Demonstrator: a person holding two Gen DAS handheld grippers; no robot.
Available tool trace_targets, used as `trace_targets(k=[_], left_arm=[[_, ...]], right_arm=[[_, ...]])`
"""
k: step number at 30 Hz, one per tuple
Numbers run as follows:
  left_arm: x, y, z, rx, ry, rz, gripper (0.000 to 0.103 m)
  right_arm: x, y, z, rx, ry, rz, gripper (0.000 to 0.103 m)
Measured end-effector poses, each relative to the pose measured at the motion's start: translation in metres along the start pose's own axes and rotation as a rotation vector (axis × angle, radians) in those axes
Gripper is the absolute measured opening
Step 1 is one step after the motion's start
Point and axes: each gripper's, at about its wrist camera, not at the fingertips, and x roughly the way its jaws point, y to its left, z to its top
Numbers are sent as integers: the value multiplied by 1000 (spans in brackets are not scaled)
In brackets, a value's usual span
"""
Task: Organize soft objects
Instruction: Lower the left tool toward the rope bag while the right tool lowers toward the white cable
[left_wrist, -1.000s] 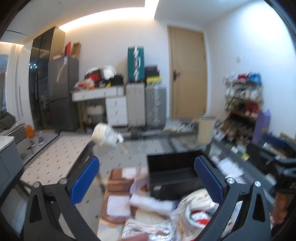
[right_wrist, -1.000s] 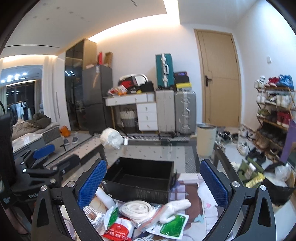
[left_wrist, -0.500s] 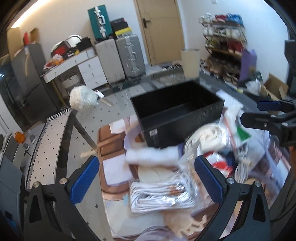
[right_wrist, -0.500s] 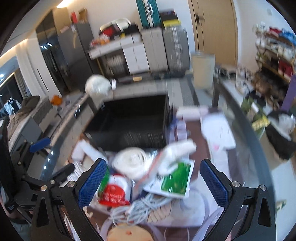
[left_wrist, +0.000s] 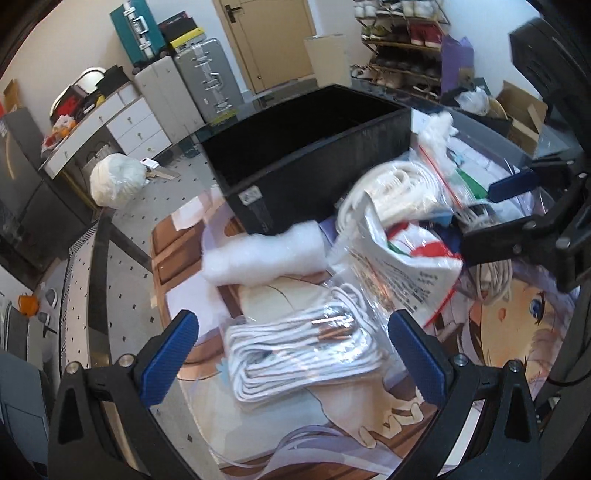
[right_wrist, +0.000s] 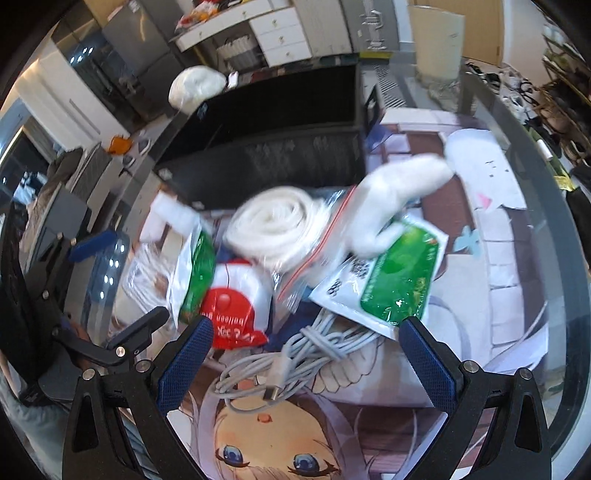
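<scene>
- Bag of white cords (left_wrist: 299, 354) sits under my left gripper (left_wrist: 291, 354), fingers spread wide.
- My right gripper (right_wrist: 306, 354) hangs wide apart over grey cable (right_wrist: 295, 365).
- Black box (left_wrist: 306, 147) sits behind.

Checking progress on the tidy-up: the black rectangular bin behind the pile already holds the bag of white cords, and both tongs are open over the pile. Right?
Not quite. The black rectangular bin looks empty in the left wrist view; the clear bag of white cords lies on the printed mat, between the open left tongs. The right tongs are open too.
</scene>
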Motion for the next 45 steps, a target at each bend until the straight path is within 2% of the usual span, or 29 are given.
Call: trace_targets(k=[4,6,10,12,14,17,18,19,22,25,29,31,33,35,39,42,45], left_arm=[[6,-6,-6,24,37,-30,103],[9,-12,-10,43,54,-43,103],[6,-24,-20,72,73,-88,101],[1,-31,-23,92,74,-108,101],[-4,-36,-24,108,68,-164,96],[-18,-34,-20,94,39,-303,94],[-21,-32,-19,88,29,-322,94],[-24,-30,-17,84,15,-316,94],[-25,-24,-11,120,-10,-218,94],[-12,-14,-6,175,-5,-189,94],[13,-8,-6,200,85,-253,94],[16,-5,-5,182,90,-260,92],[9,-7,-7,171,100,-307,91],[2,-14,-14,191,106,-360,91],[-11,-27,-25,248,105,-411,91],[-5,-29,-21,266,104,-368,91],[7,-23,-19,238,136,-321,92]], right_arm=[[7,-5,-3,-14,30,-1,102],[7,-11,-2,-17,38,0,98],[5,-25,-4,-42,39,-26,77],[3,-33,-5,-41,42,-26,71],[-1,-43,-2,-26,49,-18,67],[-4,-52,0,-20,50,-19,64],[-4,-55,0,-17,51,-18,64],[-5,-51,1,-16,51,-20,64],[-7,-48,0,-15,48,-31,64],[2,-27,4,-13,44,-34,64],[3,-23,4,-12,41,-36,65],[3,-22,3,-17,39,-39,65],[3,-21,3,-22,40,-40,64],[2,-23,3,-18,43,-36,65],[2,-24,4,-17,45,-35,65],[3,-23,4,-21,45,-47,65],[3,-19,3,-38,46,-62,65]])
